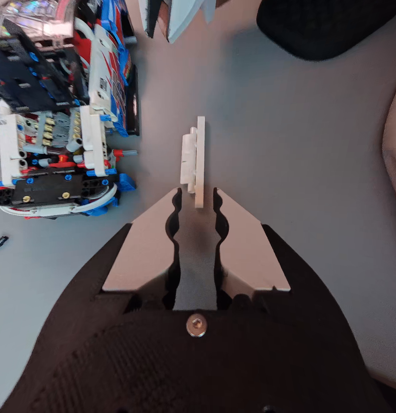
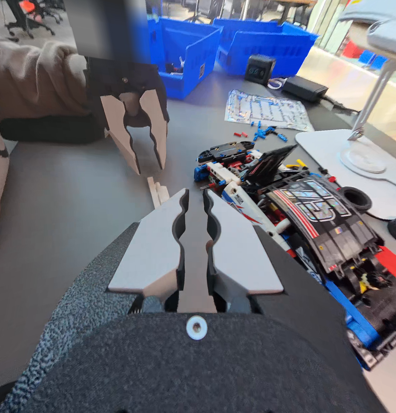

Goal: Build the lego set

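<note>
A white lego panel piece (image 1: 196,161) lies on the grey table just ahead of my left gripper (image 1: 197,190), which is open and empty, its tips on either side of the piece's near end. The partly built lego car (image 1: 58,143) lies to the left. In the right wrist view my right gripper (image 2: 196,192) is open and empty, hovering over the table between the white piece (image 2: 158,192) and the car (image 2: 293,214). The left gripper (image 2: 151,171) shows there too, pointing down just beyond the white piece.
Two blue bins (image 2: 228,51) stand at the back. A sheet of instructions (image 2: 266,109) and loose blue and red pins (image 2: 264,134) lie behind the car. A lamp base (image 2: 358,156) and two black tyres (image 2: 358,199) are at the right. A person's sleeve (image 2: 36,78) is at the left. The tips of one gripper are about 12 centimeters away from the tips of the other.
</note>
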A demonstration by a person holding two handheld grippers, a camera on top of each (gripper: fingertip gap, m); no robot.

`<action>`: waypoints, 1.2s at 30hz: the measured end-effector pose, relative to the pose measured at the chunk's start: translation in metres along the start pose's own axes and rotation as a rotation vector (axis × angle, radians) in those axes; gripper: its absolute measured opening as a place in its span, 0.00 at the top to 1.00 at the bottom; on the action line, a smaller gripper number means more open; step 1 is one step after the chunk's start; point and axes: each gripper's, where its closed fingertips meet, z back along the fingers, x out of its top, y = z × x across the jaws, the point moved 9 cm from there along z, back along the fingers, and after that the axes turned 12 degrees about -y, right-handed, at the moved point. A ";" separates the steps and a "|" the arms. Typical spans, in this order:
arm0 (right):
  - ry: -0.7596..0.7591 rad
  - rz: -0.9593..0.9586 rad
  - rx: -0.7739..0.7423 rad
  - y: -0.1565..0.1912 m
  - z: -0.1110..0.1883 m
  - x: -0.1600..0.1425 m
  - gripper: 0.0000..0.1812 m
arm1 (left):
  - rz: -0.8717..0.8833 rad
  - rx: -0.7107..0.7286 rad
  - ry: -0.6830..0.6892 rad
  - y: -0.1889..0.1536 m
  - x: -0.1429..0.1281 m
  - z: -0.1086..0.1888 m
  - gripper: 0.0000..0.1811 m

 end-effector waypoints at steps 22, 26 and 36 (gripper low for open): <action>-0.191 0.268 -0.796 -0.216 -0.040 0.111 0.77 | 0.156 0.624 -0.475 0.059 0.022 0.052 0.89; -0.017 0.350 -0.751 -0.227 -0.084 0.116 0.91 | 0.156 0.615 -0.477 0.058 0.023 0.049 0.90; -0.162 0.101 -0.790 -0.224 -0.037 0.080 1.00 | -0.031 0.741 -0.433 0.126 0.094 0.072 0.89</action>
